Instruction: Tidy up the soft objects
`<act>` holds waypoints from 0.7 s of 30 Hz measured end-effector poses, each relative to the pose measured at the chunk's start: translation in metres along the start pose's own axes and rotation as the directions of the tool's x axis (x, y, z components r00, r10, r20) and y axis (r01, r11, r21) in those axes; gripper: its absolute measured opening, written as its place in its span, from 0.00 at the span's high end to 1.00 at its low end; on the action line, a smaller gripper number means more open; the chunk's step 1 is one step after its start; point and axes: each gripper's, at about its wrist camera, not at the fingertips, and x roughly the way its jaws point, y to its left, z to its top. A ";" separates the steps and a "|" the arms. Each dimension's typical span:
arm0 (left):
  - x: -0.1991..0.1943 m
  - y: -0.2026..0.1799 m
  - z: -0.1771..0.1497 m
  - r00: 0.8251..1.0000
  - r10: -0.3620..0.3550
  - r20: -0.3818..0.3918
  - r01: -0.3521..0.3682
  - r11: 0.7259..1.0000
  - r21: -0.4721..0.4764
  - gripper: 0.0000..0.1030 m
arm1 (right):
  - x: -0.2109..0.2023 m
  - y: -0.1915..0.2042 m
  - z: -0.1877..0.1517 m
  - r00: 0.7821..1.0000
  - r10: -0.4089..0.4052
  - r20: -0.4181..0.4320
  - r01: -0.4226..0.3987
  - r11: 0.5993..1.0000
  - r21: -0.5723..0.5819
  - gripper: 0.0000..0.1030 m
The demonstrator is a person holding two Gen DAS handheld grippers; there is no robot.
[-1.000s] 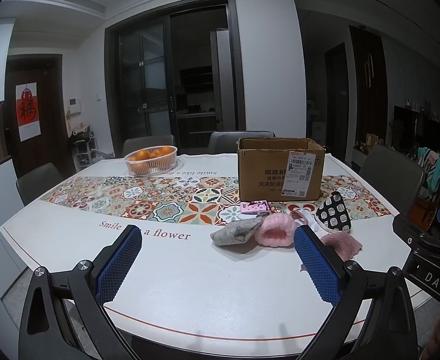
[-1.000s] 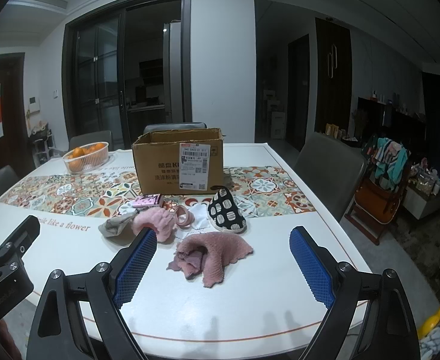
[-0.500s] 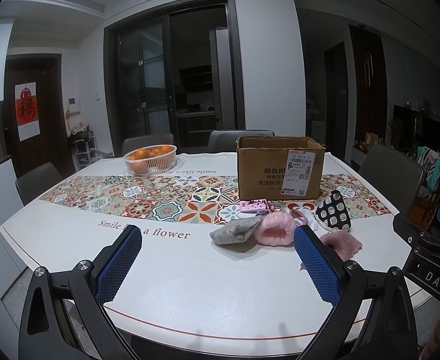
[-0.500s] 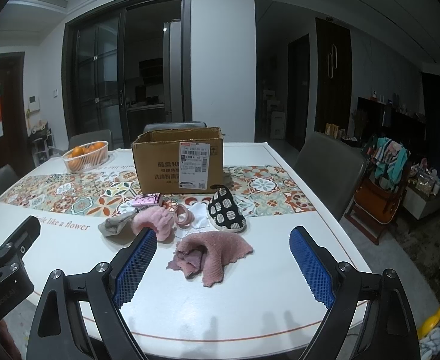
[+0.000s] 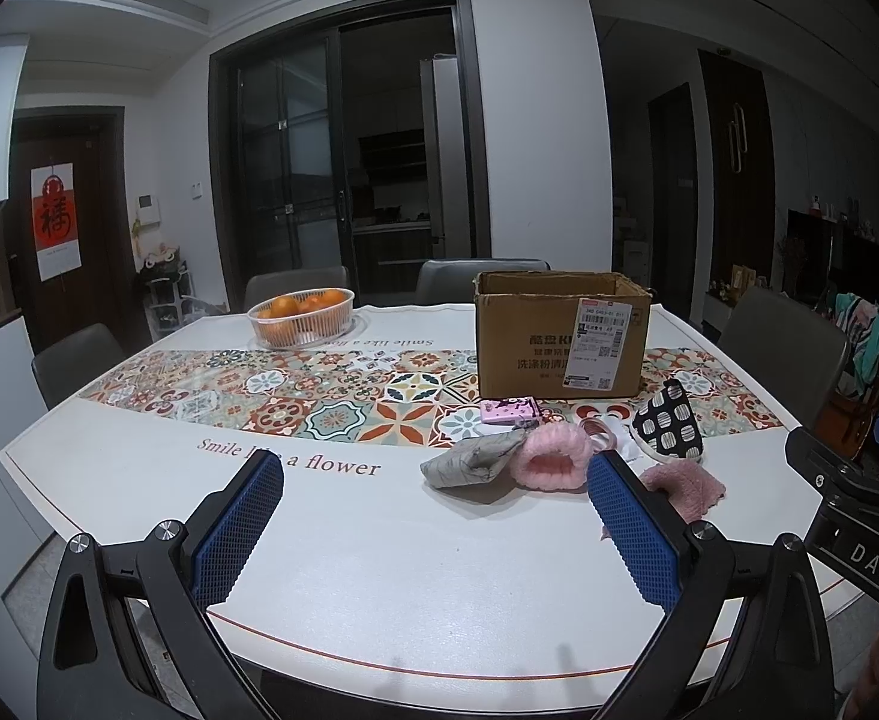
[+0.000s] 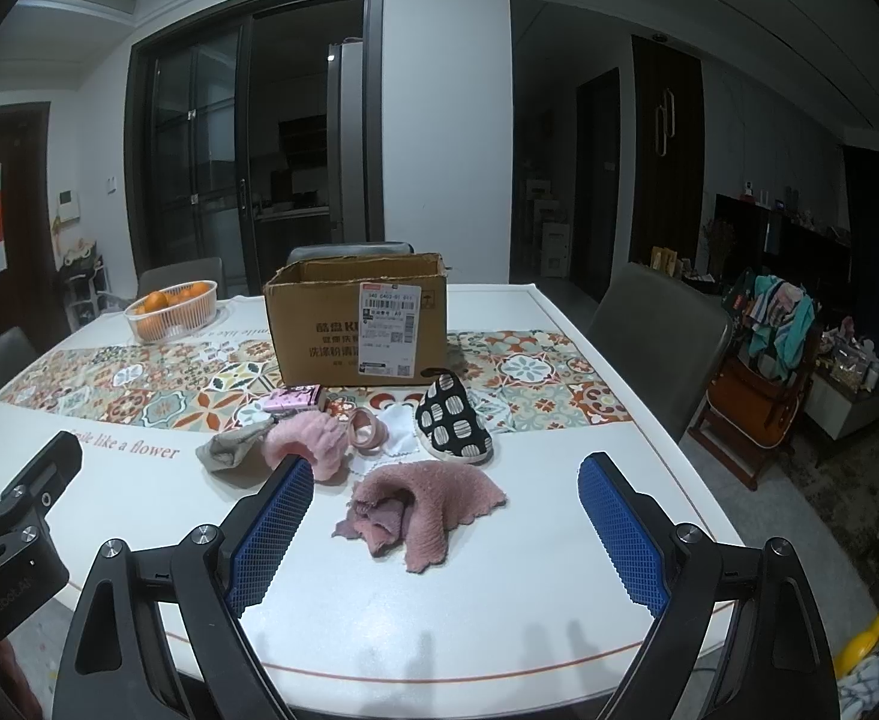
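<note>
Clearly, oranges (image 5: 302, 303) fill the basket (image 5: 301, 330) — cardboard box (image 6: 355, 324) contents hidden.

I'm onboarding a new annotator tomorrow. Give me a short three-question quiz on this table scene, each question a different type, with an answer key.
1. True or false: the left claw is shut on the grey sock.
2. Which soft item lies nearest the right claw?
A. black patterned shoe
B. dusty-pink knitted cloth
C. fluffy pink slipper
3. Fill in: the basket holds ____.

Key: 1 false, both claws are open and hold nothing; 2 B; 3 oranges.
</note>
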 end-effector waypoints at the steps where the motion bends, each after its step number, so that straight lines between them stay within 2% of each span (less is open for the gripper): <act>1: 0.001 0.000 -0.001 1.000 -0.002 0.000 0.002 1.000 -0.003 0.00 | 0.001 0.000 0.000 1.000 0.000 -0.001 0.000 1.000 0.001 0.11; 7: 0.010 0.000 -0.003 1.000 -0.008 0.000 0.008 1.000 0.001 0.00 | 0.008 -0.001 -0.002 1.000 0.014 -0.016 -0.014 1.000 -0.001 0.11; 16: 0.047 -0.005 -0.006 1.000 -0.007 -0.010 0.008 0.999 0.048 0.00 | 0.046 0.002 -0.006 0.996 0.046 -0.075 -0.045 0.999 0.021 0.11; 21: 0.082 -0.007 -0.007 0.998 -0.028 -0.060 0.032 0.997 0.063 0.02 | 0.070 0.012 -0.007 0.994 0.062 -0.094 -0.061 0.998 0.012 0.11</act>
